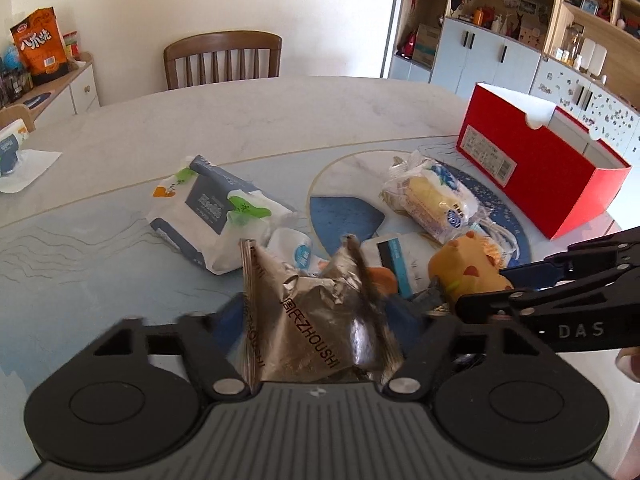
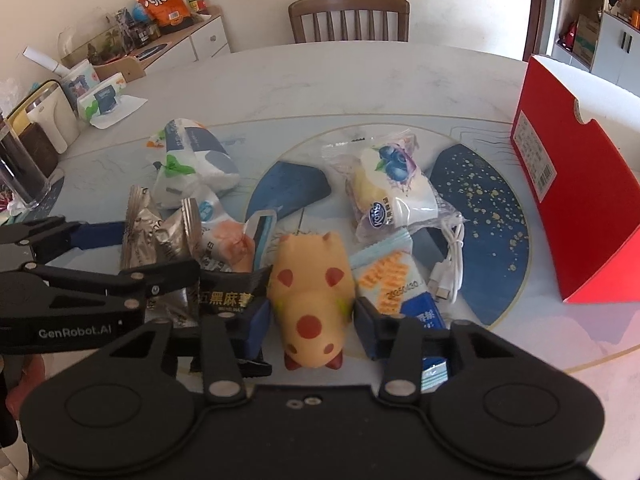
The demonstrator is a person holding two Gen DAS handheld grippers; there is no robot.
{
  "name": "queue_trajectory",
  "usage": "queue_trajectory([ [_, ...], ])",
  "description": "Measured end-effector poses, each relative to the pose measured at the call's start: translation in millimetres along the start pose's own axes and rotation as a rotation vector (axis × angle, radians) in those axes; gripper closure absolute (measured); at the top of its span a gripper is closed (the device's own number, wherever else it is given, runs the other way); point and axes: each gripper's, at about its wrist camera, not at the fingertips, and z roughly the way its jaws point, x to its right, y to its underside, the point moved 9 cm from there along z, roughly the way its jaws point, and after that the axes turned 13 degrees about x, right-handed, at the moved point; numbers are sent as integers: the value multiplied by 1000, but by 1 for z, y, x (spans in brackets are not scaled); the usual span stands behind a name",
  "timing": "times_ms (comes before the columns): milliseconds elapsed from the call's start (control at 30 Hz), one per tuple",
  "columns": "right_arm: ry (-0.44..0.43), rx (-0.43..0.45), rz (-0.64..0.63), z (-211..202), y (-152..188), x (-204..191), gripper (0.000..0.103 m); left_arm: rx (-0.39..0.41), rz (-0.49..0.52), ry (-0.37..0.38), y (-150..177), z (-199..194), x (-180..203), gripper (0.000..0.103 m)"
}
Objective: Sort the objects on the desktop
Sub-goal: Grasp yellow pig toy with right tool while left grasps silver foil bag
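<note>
My left gripper [image 1: 320, 320] is shut on a crumpled silver snack packet [image 1: 316, 316], which also shows in the right wrist view [image 2: 156, 236]. My right gripper [image 2: 312, 308] is shut on a yellow toy animal with red spots [image 2: 312, 284], seen from the left wrist view at the right [image 1: 468, 272]. Both sit low over a pile of items on the table: a wet-wipes pack [image 1: 216, 208], a blueberry bread bag [image 2: 396, 188], a white USB cable [image 2: 452, 256], a blue-and-orange cracker pack [image 2: 400, 284] and a black sesame snack packet [image 2: 228, 296].
An open red box [image 1: 540, 160] stands at the right of the table, also in the right wrist view [image 2: 580, 184]. A wooden chair [image 1: 224, 60] is at the far side. A tissue pack [image 2: 104, 104] lies at the far left. A cluttered sideboard [image 2: 160, 36] is behind.
</note>
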Motion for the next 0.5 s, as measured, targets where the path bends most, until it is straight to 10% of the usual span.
queue_trajectory([
  [500, -15, 52, 2, -13, -10, -2, 64, -6, -59, -5, -5, -10, -3, 59],
])
